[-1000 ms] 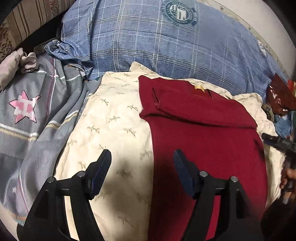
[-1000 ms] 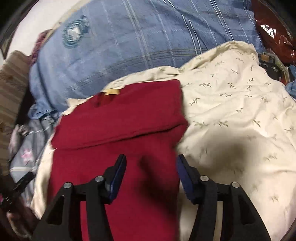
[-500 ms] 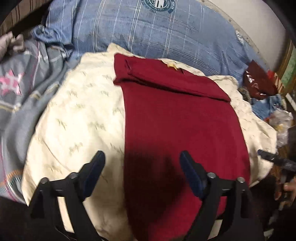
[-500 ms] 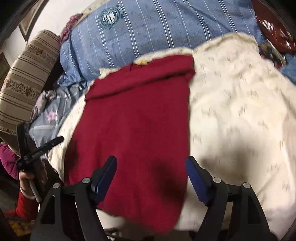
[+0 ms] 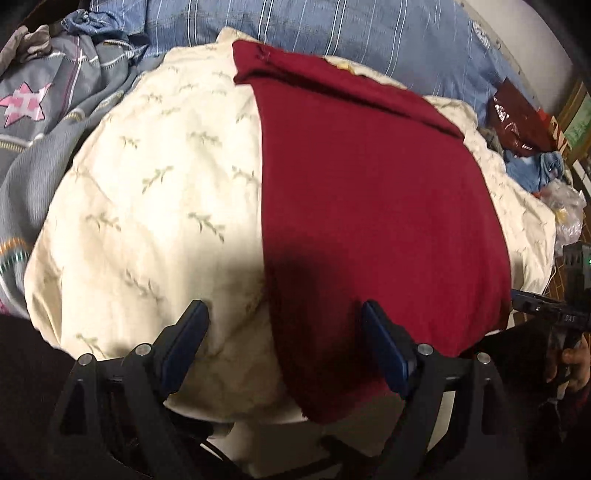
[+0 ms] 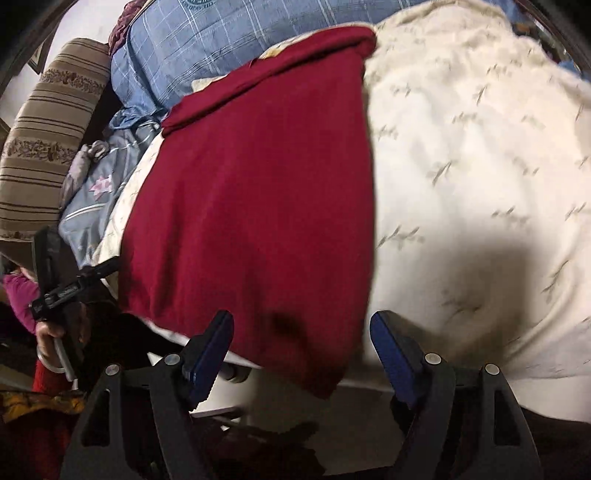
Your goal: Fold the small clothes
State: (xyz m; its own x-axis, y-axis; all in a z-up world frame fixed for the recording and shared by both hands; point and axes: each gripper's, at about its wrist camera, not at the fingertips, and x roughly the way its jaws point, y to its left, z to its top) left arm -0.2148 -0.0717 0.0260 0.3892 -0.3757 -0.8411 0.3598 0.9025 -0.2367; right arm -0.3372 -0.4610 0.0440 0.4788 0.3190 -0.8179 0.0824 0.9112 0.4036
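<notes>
The red shirt is soft, matt cloth. The cream quilt is puffy, stitched cloth. The fingers are smooth black and blue plastic.

cream leaf-print quilt, dark red garment spread on it

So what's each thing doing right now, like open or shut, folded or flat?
left tool: open, holding nothing, above the near hem.
right tool: open, holding nothing, above the near hem.
red garment: lying flat on the cream quilt, far end folded over, near end hanging off the edge.
cream quilt: spread out, puffy, under the garment.
blue plaid pillow: lying behind the quilt.
</notes>
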